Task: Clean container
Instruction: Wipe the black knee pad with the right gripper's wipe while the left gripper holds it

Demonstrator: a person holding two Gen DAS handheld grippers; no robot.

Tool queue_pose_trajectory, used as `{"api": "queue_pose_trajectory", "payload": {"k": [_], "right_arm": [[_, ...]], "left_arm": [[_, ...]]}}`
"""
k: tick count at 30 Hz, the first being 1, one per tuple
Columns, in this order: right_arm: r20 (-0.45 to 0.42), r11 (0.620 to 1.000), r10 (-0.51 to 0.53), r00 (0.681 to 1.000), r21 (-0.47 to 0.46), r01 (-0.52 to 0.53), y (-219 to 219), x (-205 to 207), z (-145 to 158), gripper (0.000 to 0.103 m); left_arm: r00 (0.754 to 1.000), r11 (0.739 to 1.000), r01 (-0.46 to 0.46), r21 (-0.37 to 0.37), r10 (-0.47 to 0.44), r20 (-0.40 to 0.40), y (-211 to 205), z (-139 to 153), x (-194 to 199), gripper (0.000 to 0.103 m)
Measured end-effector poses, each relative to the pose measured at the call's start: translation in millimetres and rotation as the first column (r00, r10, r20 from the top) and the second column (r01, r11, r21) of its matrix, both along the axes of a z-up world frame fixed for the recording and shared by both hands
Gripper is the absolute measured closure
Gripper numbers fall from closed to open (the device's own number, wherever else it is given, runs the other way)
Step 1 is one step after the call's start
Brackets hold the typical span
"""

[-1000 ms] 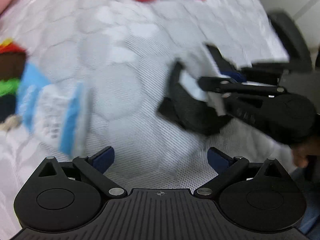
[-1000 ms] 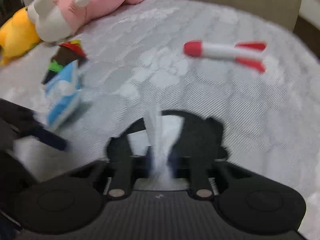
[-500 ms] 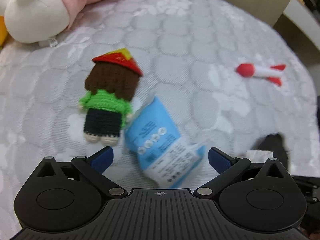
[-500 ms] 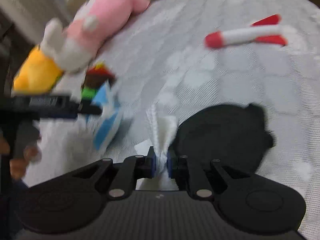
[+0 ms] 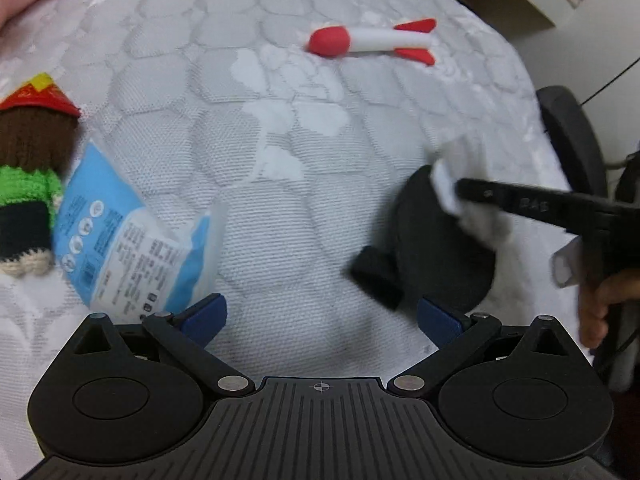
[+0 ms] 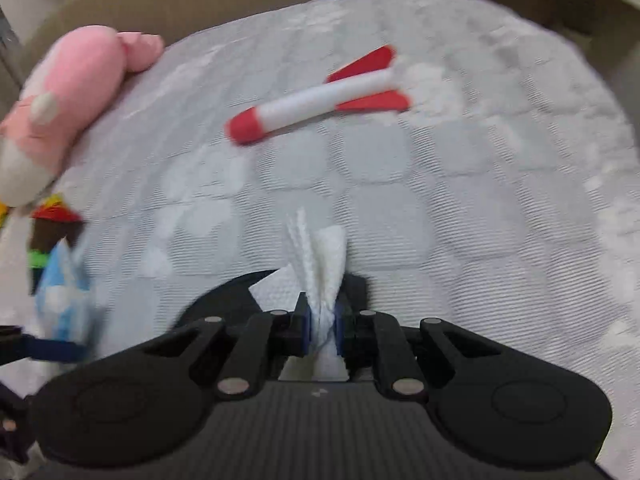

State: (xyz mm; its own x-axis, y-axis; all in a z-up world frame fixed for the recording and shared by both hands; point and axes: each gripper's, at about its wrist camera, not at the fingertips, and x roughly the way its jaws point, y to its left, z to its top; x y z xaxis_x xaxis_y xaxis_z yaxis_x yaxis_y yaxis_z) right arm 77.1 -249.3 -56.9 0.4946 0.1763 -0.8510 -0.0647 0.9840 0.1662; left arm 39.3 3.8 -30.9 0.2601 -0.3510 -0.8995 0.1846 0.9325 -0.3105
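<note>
Now the quilted bed fills both views. At right of the left-wrist frame lies the black container, with the right gripper pinching a white tissue over it. Lower centre, the left gripper is spread wide, holding nothing.

A red-and-white toy rocket lies flat on the quilted white bed cover, well apart from everything else, red nose pointing left. Over on the left edge, a knitted doll lies flat: red hat, brown hair, green top, dark trousers. Just beside it, touching its side, sits a blue-and-white printed packet, slightly crumpled. In the right wrist view, a pink plush toy rests at the far left of the bed, blurred, with its pale end nearest the doll.
</note>
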Motion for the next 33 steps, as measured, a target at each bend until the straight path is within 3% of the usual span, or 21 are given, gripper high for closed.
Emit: {"api": "queue_pose_trajectory", "payload": {"k": [3,7,9,12,15,16,18,21,27,31,33], "right_arm": [[0.039,0.998,0.012,0.999,-0.055,-0.009,4,-3,4,0.090],[0.062,0.998,0.040,0.997,-0.055,-0.036,7,-3,7,0.090],[0.044,0.998,0.064,0.997,0.007,-0.064,10,-1,5,0.090],[0.021,0.990,0.102,0.995,0.100,-0.104,14,3,2,0.089],[0.001,0.971,0.142,0.990,0.194,-0.140,18,6,-1,0.087],[-0.005,0.963,0.156,0.988,0.225,-0.151,19,7,-2,0.087],[-0.017,0.956,0.167,0.986,0.248,-0.158,20,9,-5,0.088],[-0.024,0.988,0.082,0.996,0.133,-0.078,7,10,-10,0.088],[0.039,0.998,-0.005,0.999,0.059,0.002,-14,7,1,0.088],[0.081,0.996,-0.007,0.997,0.084,0.001,-17,0,7,0.088],[0.100,0.992,-0.007,0.995,0.129,-0.006,-17,-2,10,0.088]], "left_arm": [[0.999,0.997,-0.046,-0.069,0.045,-0.013,9,1,0,0.000],[0.995,0.966,-0.080,-0.244,0.064,-0.074,7,-3,1,0.000],[0.996,0.970,-0.050,-0.240,0.030,-0.086,-11,-9,3,0.000],[0.994,0.991,0.088,-0.101,-0.094,-0.054,-48,-18,-2,0.000],[0.971,0.968,0.240,0.076,-0.240,-0.002,-86,-25,-14,0.000],[0.965,0.961,0.262,0.089,-0.264,0.011,-92,-23,-17,0.000],[0.958,0.955,0.282,0.090,-0.285,0.022,-99,-20,-20,0.000],[0.962,0.961,0.272,0.049,-0.273,0.024,-101,-17,-20,0.000],[0.960,0.960,0.277,-0.048,-0.275,0.050,-106,-15,-13,0.000],[0.951,0.950,0.306,-0.058,-0.302,0.064,-105,-13,-14,0.000],[0.955,0.956,0.289,0.038,-0.291,0.053,-95,-2,-20,0.000]]}}
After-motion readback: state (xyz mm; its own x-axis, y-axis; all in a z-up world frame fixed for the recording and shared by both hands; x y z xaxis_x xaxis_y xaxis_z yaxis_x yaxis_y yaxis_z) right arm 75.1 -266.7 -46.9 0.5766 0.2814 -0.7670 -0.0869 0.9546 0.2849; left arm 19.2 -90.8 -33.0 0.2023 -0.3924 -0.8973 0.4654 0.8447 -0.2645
